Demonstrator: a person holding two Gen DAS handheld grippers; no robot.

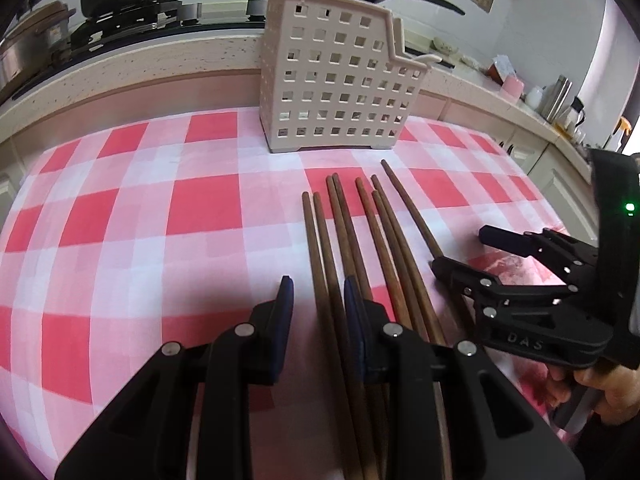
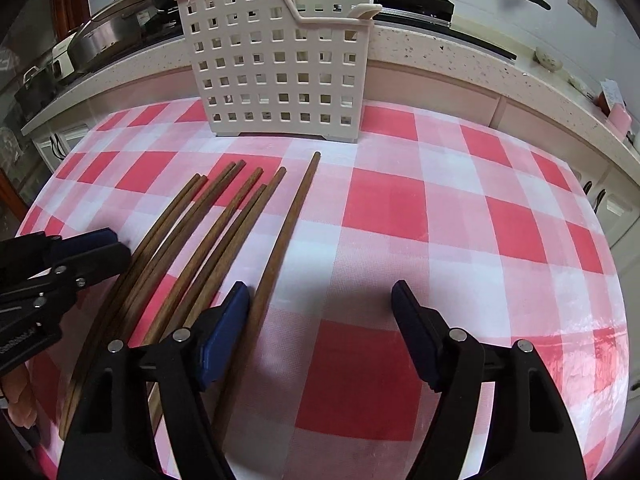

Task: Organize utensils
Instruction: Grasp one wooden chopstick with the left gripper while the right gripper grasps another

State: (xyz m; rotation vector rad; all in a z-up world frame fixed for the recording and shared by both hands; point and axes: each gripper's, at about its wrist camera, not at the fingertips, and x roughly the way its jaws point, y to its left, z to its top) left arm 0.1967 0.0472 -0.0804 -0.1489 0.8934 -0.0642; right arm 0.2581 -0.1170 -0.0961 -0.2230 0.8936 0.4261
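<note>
Approaching chopsticks (image 1: 352, 248) before holder (image 1: 336, 80): left gripper (image 1: 318, 300) narrowly parted, two between, ungripped; right gripper (image 2: 320, 304) wide, straddling the outermost chopstick. Next: clamp, lift.

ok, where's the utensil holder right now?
The white perforated holder stands upright at the far edge of the checked cloth, against the counter, just beyond the chopsticks' far tips in both views.

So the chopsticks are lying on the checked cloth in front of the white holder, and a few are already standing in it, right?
Not quite: the holder looks empty in the right wrist view. All the chopsticks lie on the checked cloth in front of it.
</note>
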